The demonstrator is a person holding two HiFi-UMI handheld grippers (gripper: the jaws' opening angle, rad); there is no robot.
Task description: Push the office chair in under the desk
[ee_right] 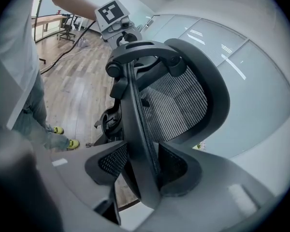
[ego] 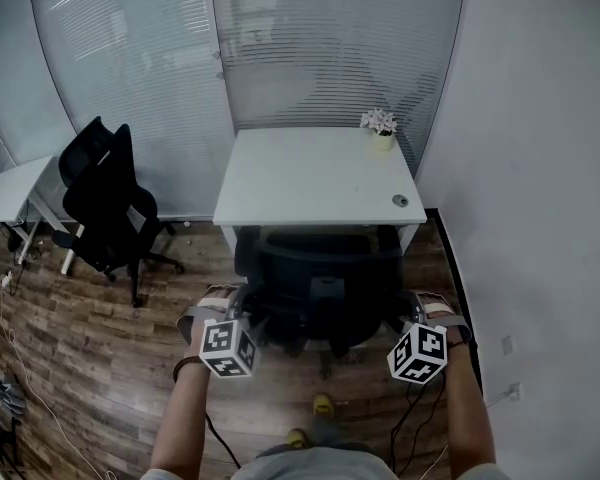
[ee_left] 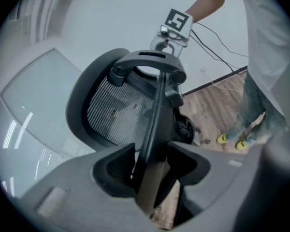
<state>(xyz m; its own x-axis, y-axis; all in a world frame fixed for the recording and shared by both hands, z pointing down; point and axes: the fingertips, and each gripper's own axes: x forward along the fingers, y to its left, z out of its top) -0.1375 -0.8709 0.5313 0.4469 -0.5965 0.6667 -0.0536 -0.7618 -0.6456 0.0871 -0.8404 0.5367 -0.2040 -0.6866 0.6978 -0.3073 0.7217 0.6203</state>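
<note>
Both of the person's tools grip the black mesh office chair (ego: 320,288). The left gripper (ee_left: 152,175) is clamped on the left side rim of the chair's back. The right gripper (ee_right: 145,175) is clamped on the right side rim. The chair's seat sits under the flat white desk (ego: 310,178), and its back is at the desk's front edge. On the desk's far right corner stands a small yellow pot (ego: 383,141) with pale flowers (ego: 379,121) in it. A second black chair (ego: 105,198) stands well apart at the left.
</note>
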